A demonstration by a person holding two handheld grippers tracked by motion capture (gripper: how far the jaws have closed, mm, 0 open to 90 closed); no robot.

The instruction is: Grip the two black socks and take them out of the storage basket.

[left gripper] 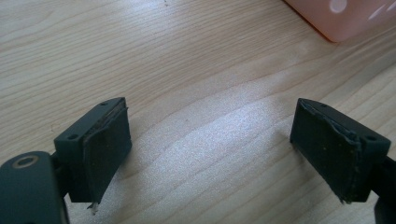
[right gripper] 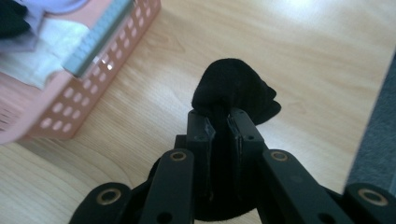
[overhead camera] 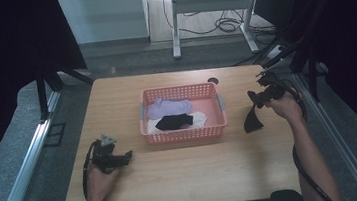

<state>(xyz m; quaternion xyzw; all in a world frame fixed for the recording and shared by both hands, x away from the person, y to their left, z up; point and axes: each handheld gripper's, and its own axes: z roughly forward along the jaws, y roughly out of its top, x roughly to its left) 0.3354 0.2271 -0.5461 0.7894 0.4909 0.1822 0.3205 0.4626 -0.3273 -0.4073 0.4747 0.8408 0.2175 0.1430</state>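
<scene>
Fingers of R gripper [right gripper: 220, 125] pinch black sock [right gripper: 233, 88] beside pink basket [overhead camera: 184, 134]; L gripper [left gripper: 210, 149] fingers spread over bare table [left gripper: 140, 56].

Light wooden table [overhead camera: 184, 170], grain running crosswise, dark round hole [overhead camera: 213, 80] near the far edge. Pink perforated basket [overhead camera: 185, 132] resting mid-table, between left gripper [overhead camera: 122, 158] and right gripper [overhead camera: 253, 103], closer to the right one. Left gripper low over bare wood.
</scene>
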